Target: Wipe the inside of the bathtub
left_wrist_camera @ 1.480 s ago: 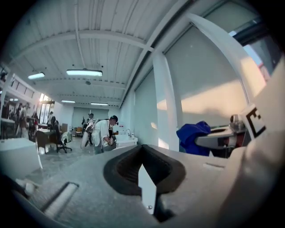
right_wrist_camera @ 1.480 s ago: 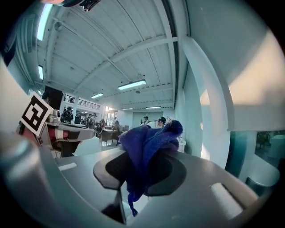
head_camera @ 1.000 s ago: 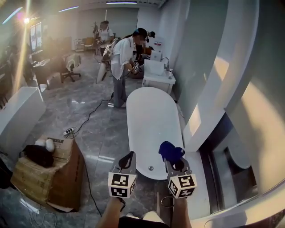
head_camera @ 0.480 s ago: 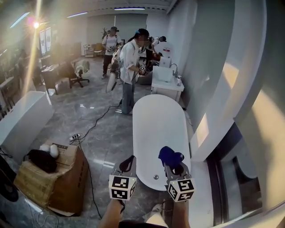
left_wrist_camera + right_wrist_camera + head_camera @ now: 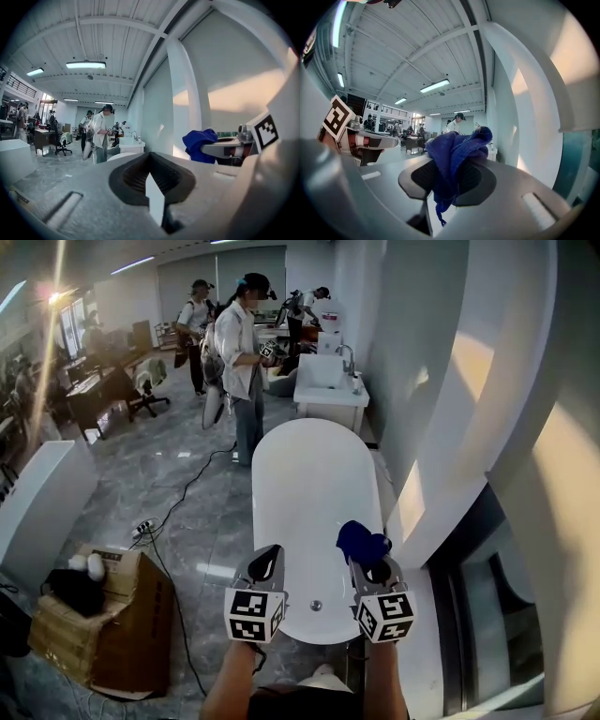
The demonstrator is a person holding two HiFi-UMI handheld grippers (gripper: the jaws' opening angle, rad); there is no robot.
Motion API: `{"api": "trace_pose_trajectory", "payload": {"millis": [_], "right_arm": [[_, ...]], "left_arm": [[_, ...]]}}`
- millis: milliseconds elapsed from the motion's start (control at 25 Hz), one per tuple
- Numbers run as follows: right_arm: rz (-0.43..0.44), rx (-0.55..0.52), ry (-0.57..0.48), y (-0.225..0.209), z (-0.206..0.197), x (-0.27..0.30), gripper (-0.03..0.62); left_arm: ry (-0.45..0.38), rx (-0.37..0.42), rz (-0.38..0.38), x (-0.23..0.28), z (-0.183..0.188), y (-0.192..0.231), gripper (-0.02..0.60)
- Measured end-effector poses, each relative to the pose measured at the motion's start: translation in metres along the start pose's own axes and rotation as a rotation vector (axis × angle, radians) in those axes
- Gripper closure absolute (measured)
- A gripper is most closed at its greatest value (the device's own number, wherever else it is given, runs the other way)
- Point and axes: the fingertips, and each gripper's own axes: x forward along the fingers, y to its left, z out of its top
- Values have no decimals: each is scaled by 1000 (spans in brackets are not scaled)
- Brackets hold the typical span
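- One white oval bathtub (image 5: pixel 302 474) stands on the grey floor along the right-hand wall, its near end just below my two grippers. I judge it hard, glossy and probably slick, so the wiping pressure has to be steady. The inside looks dry and not yet wiped.
- Three people (image 5: pixel 237 362) stand around the tub's far end, well apart from me and playing no part in the job.
- One open cardboard box (image 5: pixel 127 615) sits on the floor off the tub's left side.
- One white washbasin (image 5: pixel 326 381) stands just past the tub's far end.
- The right gripper (image 5: pixel 367 565) hangs over the right rim of the tub's near end, its jaws clamped on the cloth.
- The left gripper (image 5: pixel 266 563) hangs over the left rim of the same end. Its jaws are pressed together with nothing between them.
- One blue cloth (image 5: pixel 452 157) is bunched between the right jaws. A wad stands proud of the tips and a short tail hangs below. It looks soft, light and limp. I judge the mid-bundle grip sound, since the wad, not the jaw, would meet the enamel first. It does not appear to touch the tub.
- One small round drain (image 5: pixel 316 605) marks the tub's floor at the near end.
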Motion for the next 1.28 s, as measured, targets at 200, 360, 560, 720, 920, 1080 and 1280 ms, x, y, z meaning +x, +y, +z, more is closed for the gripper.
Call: {"api": "trace_pose_trajectory", "payload": {"millis": [200,360,560,720,920,1080,1280], "right_arm": [[10,10,20,-52,-15,14,494],[2,50,39,-76,-30,24,494],[7,92,60,-98,-49,45,494],[-7,128,84,-104,-76,67,494],[-77,125,127,-106,-109,105,494],[-148,167,183,-104,-136,144,494],[-228,185,220,-99,-165,196,494]], "left_arm": [[14,1,-8,51,-6,-28,577],[61,36,-16,73,-15,-37,577],[96,90,14,99,-26,-32,577],[155,21,-36,124,-56,-18,577],[207,18,-96,161,-88,14,577],[268,30,-174,199,-107,44,577],[366,49,-274,234,-142,81,577]]}}
